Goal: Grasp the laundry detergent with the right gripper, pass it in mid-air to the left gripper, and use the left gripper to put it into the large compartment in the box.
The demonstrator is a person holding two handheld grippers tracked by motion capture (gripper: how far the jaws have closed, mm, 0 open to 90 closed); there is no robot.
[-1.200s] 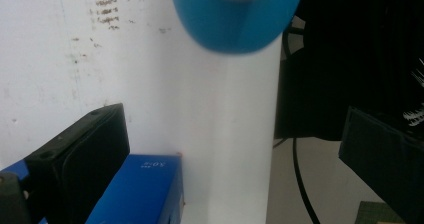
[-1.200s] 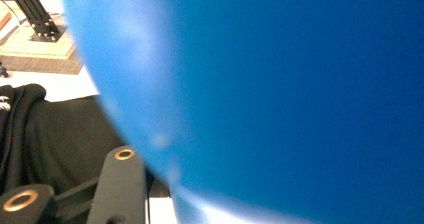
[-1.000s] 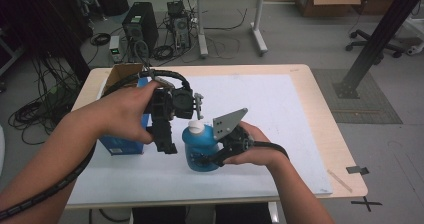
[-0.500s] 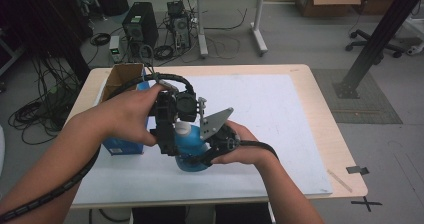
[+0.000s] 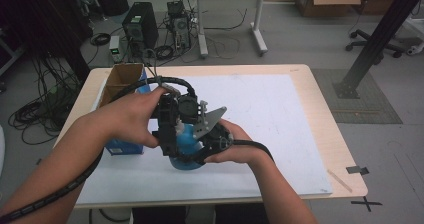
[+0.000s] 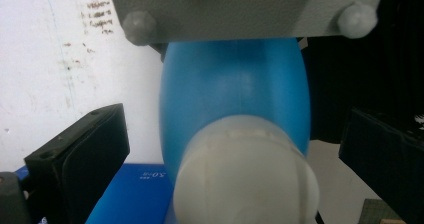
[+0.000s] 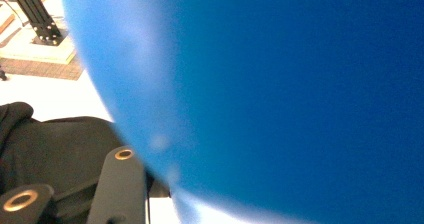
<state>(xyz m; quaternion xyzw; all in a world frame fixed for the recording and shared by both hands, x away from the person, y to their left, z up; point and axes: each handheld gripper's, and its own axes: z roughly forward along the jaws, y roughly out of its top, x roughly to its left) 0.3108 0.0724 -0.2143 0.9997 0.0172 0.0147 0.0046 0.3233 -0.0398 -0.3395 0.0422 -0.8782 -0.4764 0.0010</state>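
Claw work first: the left claw hangs over the blue bottle, its jaws spread wide either side of the white cap and touching nothing, while the right claw presses against the bottle's body from the right, though I can't tell whether it's clamped. Biggest to smallest now: the bench, then the white mat with the bottle upright near its front-left, then the cardboard box and blue box just left of the bottle.
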